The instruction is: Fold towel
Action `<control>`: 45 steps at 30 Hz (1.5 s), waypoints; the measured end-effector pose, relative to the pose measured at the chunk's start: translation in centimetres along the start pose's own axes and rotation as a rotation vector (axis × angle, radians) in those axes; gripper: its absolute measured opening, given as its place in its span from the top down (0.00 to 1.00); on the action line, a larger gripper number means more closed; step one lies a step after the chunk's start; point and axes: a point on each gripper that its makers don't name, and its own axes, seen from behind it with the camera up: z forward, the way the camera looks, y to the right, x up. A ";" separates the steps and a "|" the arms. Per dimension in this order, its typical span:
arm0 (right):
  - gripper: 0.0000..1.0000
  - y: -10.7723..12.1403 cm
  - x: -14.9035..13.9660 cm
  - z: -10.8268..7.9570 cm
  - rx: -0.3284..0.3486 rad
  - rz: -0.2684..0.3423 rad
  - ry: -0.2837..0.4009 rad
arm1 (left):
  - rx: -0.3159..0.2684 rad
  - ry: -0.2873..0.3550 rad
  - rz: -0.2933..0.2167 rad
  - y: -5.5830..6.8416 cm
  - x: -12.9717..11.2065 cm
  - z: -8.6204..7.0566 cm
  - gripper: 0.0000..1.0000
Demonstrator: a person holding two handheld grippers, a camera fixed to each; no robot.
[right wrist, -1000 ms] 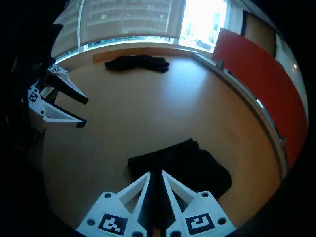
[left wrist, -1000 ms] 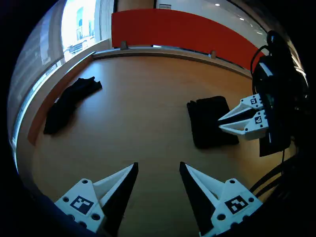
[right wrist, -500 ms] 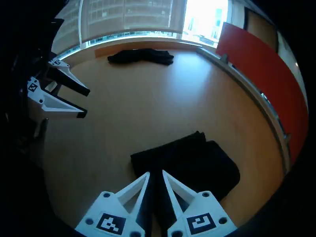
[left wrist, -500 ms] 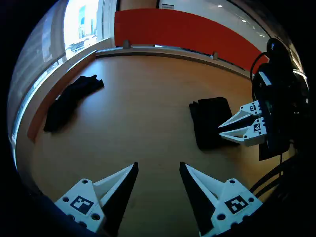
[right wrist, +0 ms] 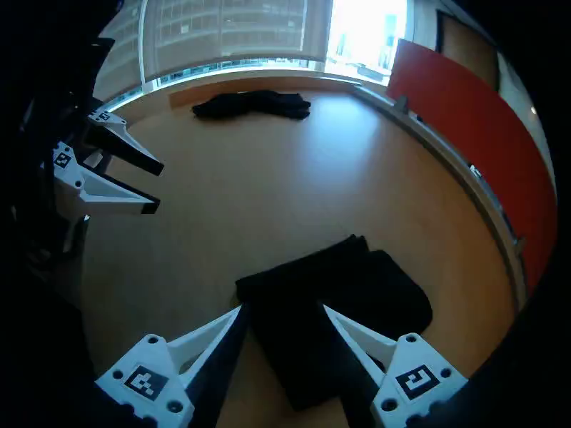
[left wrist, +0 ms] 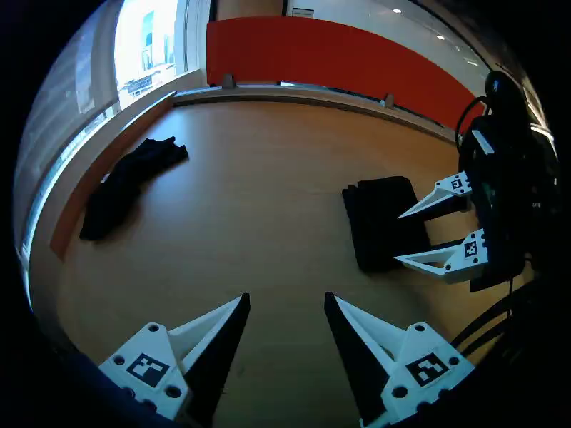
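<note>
Black towel point(right wrist: 335, 303) lies between parted fingers point(right wrist: 208, 337), seemingly untouched.

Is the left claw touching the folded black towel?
Apart. The left gripper view shows bare wooden table between the open left claw and the folded towel.

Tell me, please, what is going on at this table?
This is towel folding with two hand-held grippers. The right gripper stands with its jaws open at the near end of a folded black towel, which lies flat on the wooden table. The left gripper, jaws open too, is off to the side over bare wood, holding nothing. A second dark cloth lies crumpled by the window.
</note>
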 end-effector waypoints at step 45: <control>0.30 2.0 -9.2 -4.5 -0.114 0.166 -0.076 | -0.008 -0.002 0.018 0.7 0.3 0.3 0.23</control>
